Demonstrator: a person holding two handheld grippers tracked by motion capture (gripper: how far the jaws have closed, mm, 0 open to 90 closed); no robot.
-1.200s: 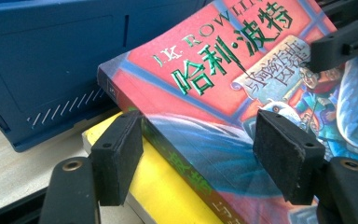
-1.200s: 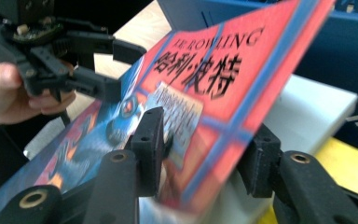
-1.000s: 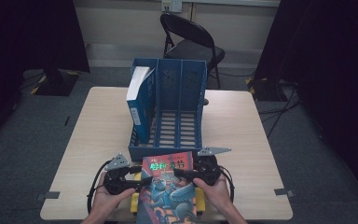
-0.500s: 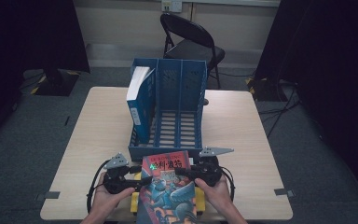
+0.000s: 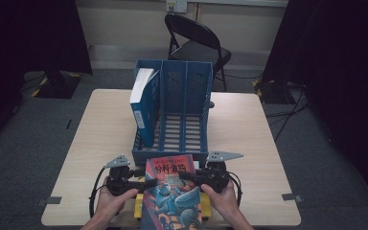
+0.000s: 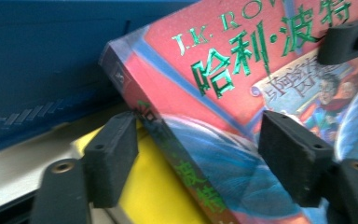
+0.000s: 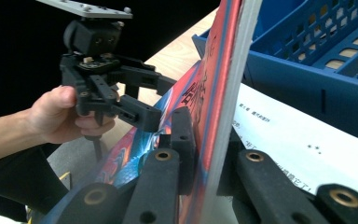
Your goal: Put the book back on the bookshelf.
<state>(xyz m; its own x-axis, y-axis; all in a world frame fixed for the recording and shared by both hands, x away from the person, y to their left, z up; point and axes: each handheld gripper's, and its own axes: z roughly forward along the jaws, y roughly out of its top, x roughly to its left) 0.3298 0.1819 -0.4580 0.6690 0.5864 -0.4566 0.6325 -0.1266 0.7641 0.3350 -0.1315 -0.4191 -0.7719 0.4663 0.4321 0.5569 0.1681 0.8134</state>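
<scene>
The red-and-blue illustrated paperback book (image 5: 172, 191) lies at the table's near edge, just before the blue plastic slotted file rack (image 5: 172, 115) — its lower part cut off by the frame. The right gripper (image 7: 205, 140) pinches the lifted cover; a second ago its jaws were wider. The left gripper (image 6: 200, 144) straddles the spine, spread and just opening further, pads apart from it. A yellow thing (image 6: 168, 186) beneath is hard to make out.

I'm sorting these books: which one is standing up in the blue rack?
The blue-covered book, upright in the blue rack's left slot. The red-and-blue illustrated book lies outside it at the table's near edge, on a yellow one.
</scene>
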